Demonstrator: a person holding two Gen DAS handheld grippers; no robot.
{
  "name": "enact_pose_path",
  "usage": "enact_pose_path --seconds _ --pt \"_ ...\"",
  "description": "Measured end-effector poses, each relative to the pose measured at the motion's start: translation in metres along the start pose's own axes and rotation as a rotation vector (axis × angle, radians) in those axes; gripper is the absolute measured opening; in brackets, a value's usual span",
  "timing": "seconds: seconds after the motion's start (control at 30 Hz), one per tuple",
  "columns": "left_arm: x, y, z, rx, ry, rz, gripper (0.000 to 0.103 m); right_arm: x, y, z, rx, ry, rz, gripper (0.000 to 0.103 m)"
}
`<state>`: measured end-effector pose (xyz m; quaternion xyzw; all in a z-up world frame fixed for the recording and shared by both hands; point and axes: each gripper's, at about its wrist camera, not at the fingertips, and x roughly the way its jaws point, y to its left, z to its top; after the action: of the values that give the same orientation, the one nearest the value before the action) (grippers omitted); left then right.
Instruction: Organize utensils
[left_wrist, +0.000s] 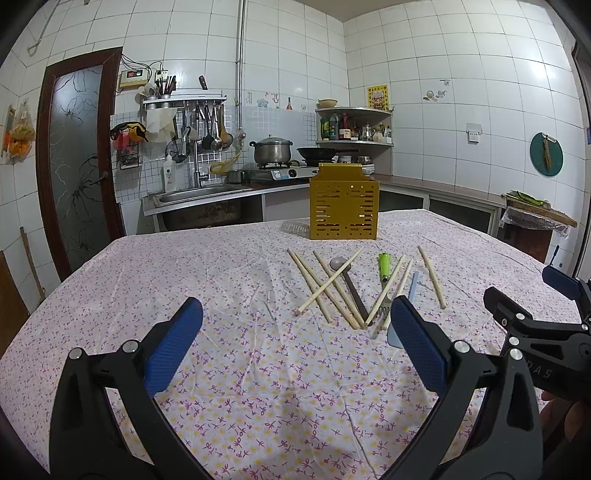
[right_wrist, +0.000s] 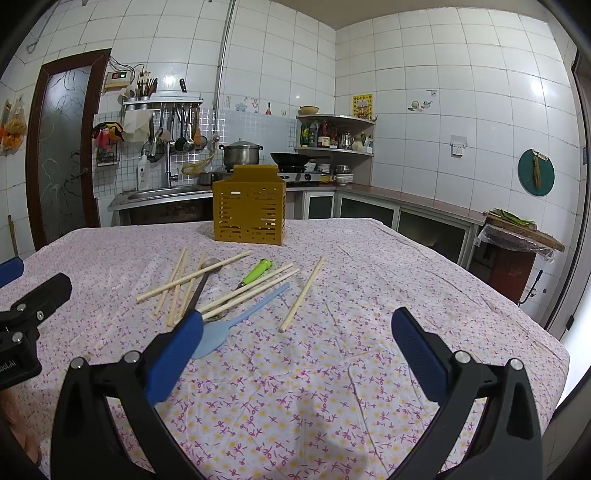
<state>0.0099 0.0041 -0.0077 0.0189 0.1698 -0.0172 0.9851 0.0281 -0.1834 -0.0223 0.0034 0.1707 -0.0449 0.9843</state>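
Observation:
Several wooden chopsticks (left_wrist: 321, 288) (right_wrist: 192, 277) lie scattered on the floral tablecloth (left_wrist: 221, 266) (right_wrist: 369, 258), mixed with a grey metal spoon (left_wrist: 338, 264) (right_wrist: 210, 264), a green-handled peeler (left_wrist: 384, 264) (right_wrist: 258, 273), a fork (left_wrist: 382, 306) and a light blue plastic spoon (left_wrist: 413, 286) (right_wrist: 236, 319). A yellow slotted utensil holder (left_wrist: 344, 206) (right_wrist: 249, 210) stands behind them. My left gripper (left_wrist: 295, 332) is open, low over the cloth, left of the pile. My right gripper (right_wrist: 295, 339) is open, right of the pile, and its fingers (left_wrist: 561, 282) show at the left wrist view's right edge.
The table's right edge (right_wrist: 535, 325) drops off near my right gripper. Behind the table run a sink (left_wrist: 199, 194), a stove with a pot (left_wrist: 271, 149) and a wok (left_wrist: 317, 152), and a counter (right_wrist: 406, 197). A door (left_wrist: 74, 166) stands at the left.

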Motion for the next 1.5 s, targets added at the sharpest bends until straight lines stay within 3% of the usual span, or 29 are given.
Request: enact_pose_path --seconds 1.5 --pt "0.0032 -0.0068 -0.0044 0.003 0.007 -0.007 0.098 0.0020 -0.0026 0.0000 0.003 0.005 -0.009 0.099"
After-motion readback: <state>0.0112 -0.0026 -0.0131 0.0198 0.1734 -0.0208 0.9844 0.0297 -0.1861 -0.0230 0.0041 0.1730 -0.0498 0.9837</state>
